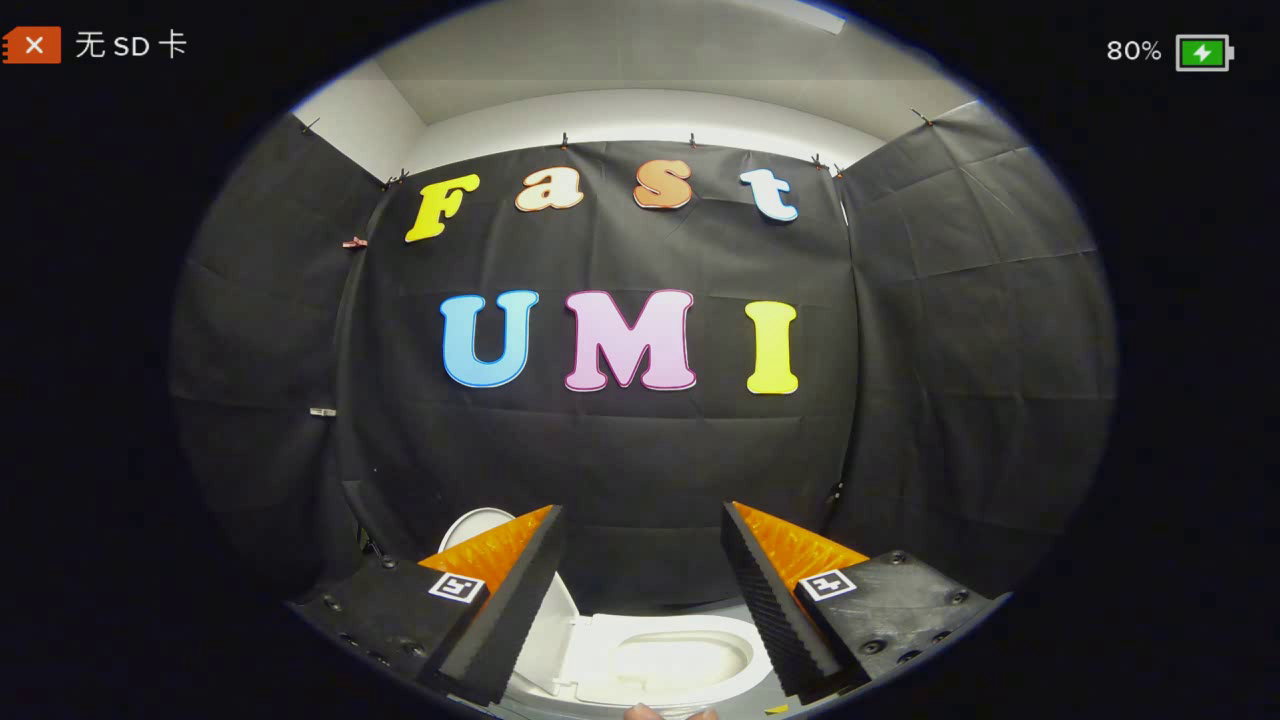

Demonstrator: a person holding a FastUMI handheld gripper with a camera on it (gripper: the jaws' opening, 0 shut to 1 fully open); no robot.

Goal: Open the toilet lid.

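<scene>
The toilet (660, 660) is partly hidden: the gripper (642, 600), its jaws standing wide apart with nothing between them, covers both sides of the bowl with its fingers (510, 620). The raised toilet lid (478, 525) shows as a white curve above the left finger, the rest of it behind that finger. A small piece of a hand (668, 712) is cut off below the bowl's front, too little to tell its pose.

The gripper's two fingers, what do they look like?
The gripper has two wedge-shaped fingers with black ribbed inner pads and orange ridged outer faces. Each sits on a black screwed base carrying a small square black-and-white marker tag.
</scene>
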